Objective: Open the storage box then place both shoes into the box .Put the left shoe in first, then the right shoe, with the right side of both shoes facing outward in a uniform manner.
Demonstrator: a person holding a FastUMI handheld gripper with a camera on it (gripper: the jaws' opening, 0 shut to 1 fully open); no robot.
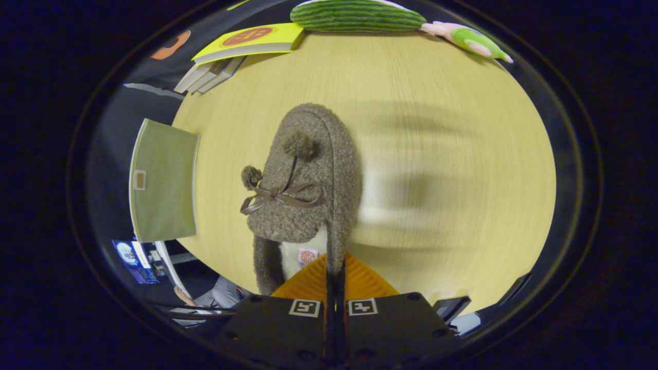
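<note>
A grey-brown fuzzy slipper [308, 180] with two pompoms and a brown ribbon bow hangs above the wooden table [452, 128], toe pointing away from me. My gripper [335, 272] is shut on the slipper's heel-side rim, with the orange fingers [360, 280] pressed together on the fabric edge. The white lining and a small label show just ahead of the fingers. The green fabric storage box [163, 180] stands at the table's left edge, to the left of the slipper. A blurred pale and dark shape [411, 195] lies on the table right of the slipper; I cannot tell what it is.
A yellow book [252, 41] lies on a stack of books at the table's far left. A green striped plush [357, 15] and a pink-green toy [470, 41] lie along the far edge. A person's clothing [221, 295] shows below the table's near left edge.
</note>
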